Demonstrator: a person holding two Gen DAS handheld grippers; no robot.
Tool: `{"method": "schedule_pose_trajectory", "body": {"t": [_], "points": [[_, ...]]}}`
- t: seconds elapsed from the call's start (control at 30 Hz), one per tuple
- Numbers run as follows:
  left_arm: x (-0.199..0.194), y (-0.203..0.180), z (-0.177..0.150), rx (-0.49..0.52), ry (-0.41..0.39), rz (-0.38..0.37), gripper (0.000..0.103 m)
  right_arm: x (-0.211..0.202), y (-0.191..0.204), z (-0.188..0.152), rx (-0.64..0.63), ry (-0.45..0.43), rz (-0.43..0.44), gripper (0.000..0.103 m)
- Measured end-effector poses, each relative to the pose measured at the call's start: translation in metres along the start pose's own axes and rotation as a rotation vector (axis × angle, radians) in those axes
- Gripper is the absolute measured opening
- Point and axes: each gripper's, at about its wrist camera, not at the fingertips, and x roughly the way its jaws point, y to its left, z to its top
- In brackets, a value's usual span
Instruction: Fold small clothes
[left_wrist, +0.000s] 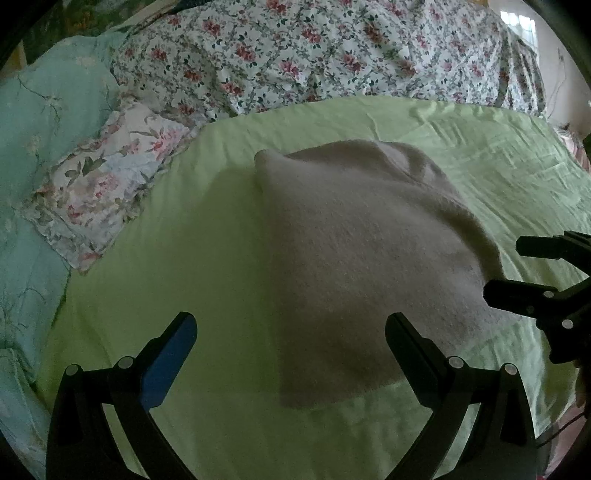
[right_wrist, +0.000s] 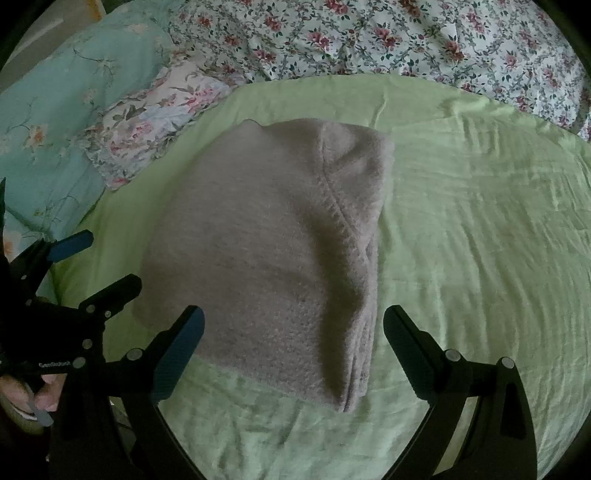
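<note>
Nearest the lens in each wrist view, two black fingers with blue pads are spread wide and nothing is held between them. In the left wrist view the left gripper is held low over the near left part of a pale fleece garment, with its right finger overlapping the cloth in the picture and its left finger over the bare green sheet. The right gripper is poised over the garment's near edge, its jaws straddling the cloth where stacked layers can be seen at the corner.

The garment is laid on the sheet, roughly in the middle of the bed, with a stitched seam running down its right side. Its layered near corner suggests that at least one fold is already made.

Both grippers are probably kept open and low because the near edge is the part to be pinched, one tool at each corner, so that the cloth can be lifted evenly and carried toward the far end. A flat, smooth sheet seems chosen to keep creases out.

A floral quilt, a ruffled floral pillow and a turquoise pillow are left well beyond the working area.
</note>
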Motion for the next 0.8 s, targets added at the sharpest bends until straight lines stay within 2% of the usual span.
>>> {"method": "schedule_pose_trajectory", "body": {"t": [0.8], "points": [[-0.002,0.011,0.004,-0.046,0.0,0.015,0.102,0.0,-0.004,0.0,0.017,-0.002,-0.006,0.098]]}}
